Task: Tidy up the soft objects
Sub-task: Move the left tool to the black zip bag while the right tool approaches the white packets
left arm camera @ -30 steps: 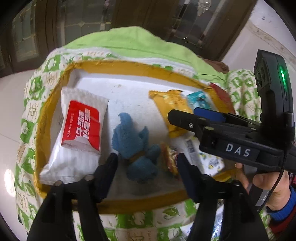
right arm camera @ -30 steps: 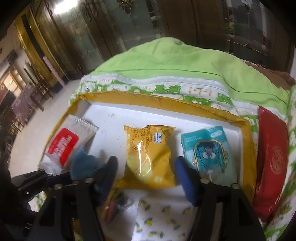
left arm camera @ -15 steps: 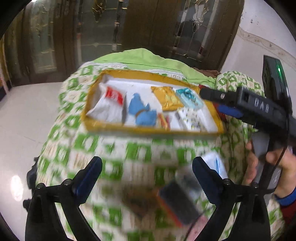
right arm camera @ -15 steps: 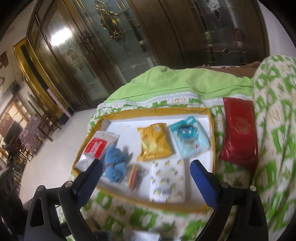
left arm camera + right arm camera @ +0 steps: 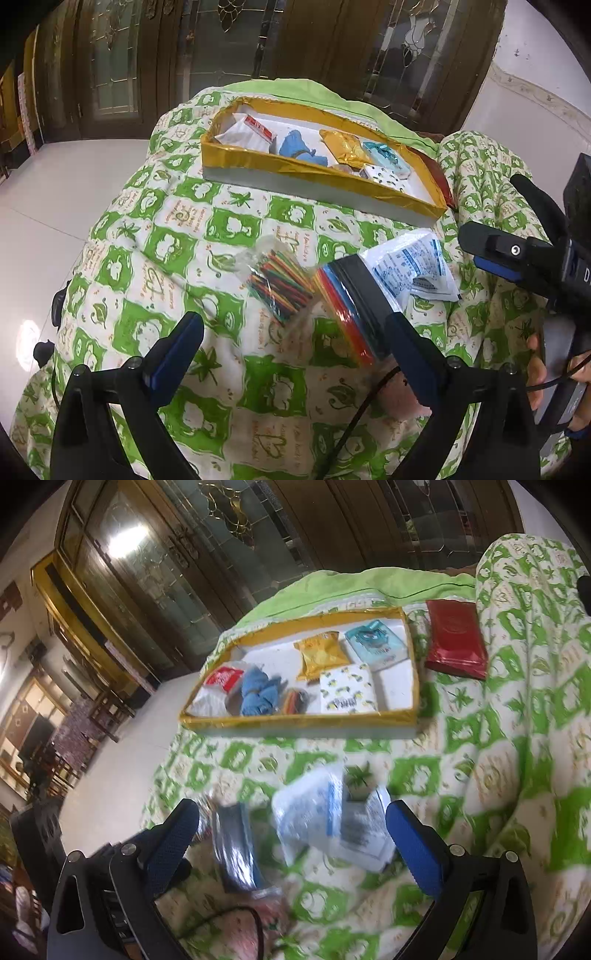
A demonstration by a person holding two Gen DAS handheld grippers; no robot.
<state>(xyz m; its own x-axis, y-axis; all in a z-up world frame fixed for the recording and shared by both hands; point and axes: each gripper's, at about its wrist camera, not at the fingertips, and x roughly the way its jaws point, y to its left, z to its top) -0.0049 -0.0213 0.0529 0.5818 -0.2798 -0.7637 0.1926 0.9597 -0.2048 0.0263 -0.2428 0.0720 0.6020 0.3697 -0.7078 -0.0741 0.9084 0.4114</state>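
A gold-rimmed tray (image 5: 317,170) lies on the green-patterned quilt. It holds a blue plush toy (image 5: 299,147), a yellow snack bag (image 5: 343,147), a wipes pack (image 5: 247,131), a teal packet (image 5: 384,157) and a patterned tissue pack (image 5: 347,694). My left gripper (image 5: 291,332) hangs open and empty above a bag of coloured sticks (image 5: 280,284) and a zip bag (image 5: 351,302), well short of the tray. My right gripper (image 5: 291,812) has its jaws opening, with nothing pressed between them, over a white-blue packet (image 5: 314,816).
A red packet (image 5: 456,642) lies on the quilt just right of the tray. The quilt bulges high at the right (image 5: 535,664). Pale floor (image 5: 55,206) drops away on the left, with dark glass doors behind. A hand (image 5: 535,369) grips the right tool.
Both grippers drew back from the tray and opened wide. The plush and the yellow bag stayed in the tray. Loose packets on the quilt came into view below the fingers.
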